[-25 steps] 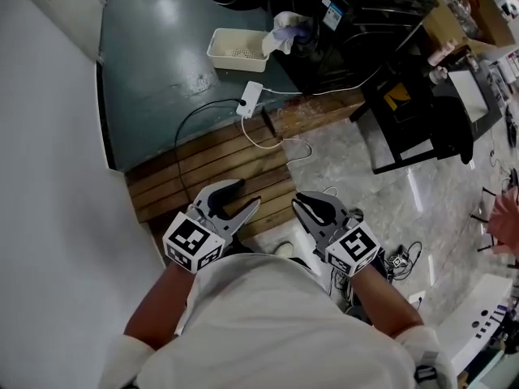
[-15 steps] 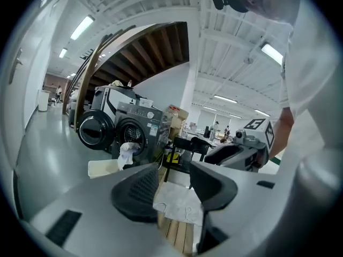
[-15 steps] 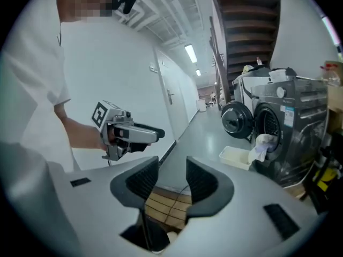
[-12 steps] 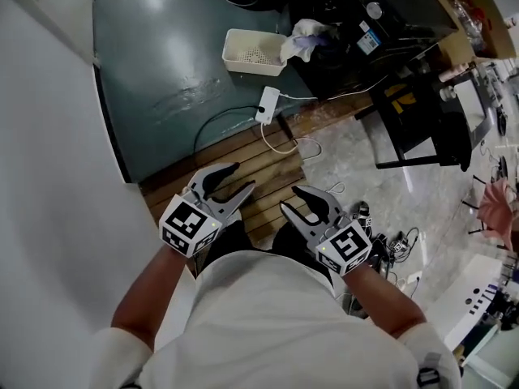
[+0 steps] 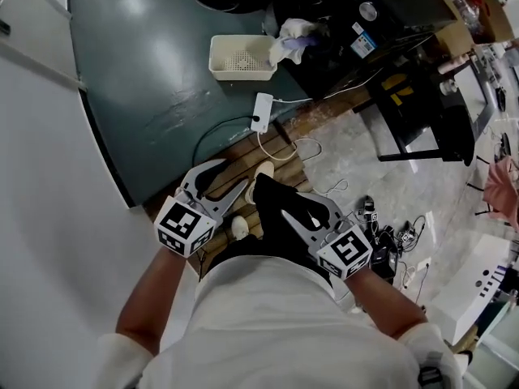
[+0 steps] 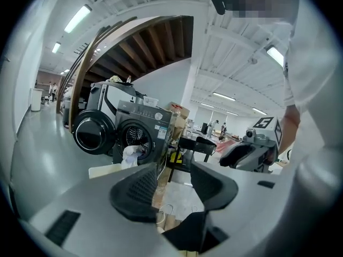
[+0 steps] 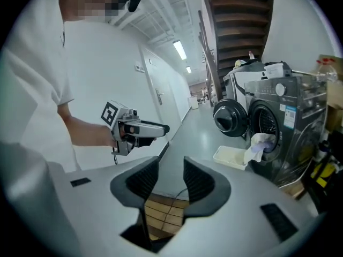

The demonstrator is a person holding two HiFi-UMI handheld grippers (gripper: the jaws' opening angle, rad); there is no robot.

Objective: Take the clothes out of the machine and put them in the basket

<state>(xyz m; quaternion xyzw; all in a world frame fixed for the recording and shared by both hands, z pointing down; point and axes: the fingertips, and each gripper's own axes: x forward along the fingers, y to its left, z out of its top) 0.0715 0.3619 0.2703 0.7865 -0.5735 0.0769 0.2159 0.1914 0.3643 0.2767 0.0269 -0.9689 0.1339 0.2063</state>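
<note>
Well ahead of my left tool (image 5: 229, 178) and just-opened right tool (image 5: 297, 209), both spread and empty, pale crumpled clothes (image 5: 290, 37) hang from the dark front-loading washing machine (image 6: 144, 123).

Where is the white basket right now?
Head view, upper centre: the white basket sits on the floor, left of the clothes hanging from the machine.

We note the dark front-loading machine (image 7: 270, 123), its round door (image 7: 230, 119) swung open. Pale white and lilac clothes (image 5: 290, 37) hang bunched from the drum mouth. The white rectangular basket (image 5: 239, 73) stands upright on the floor just beside them, its perforated bottom showing.
</note>
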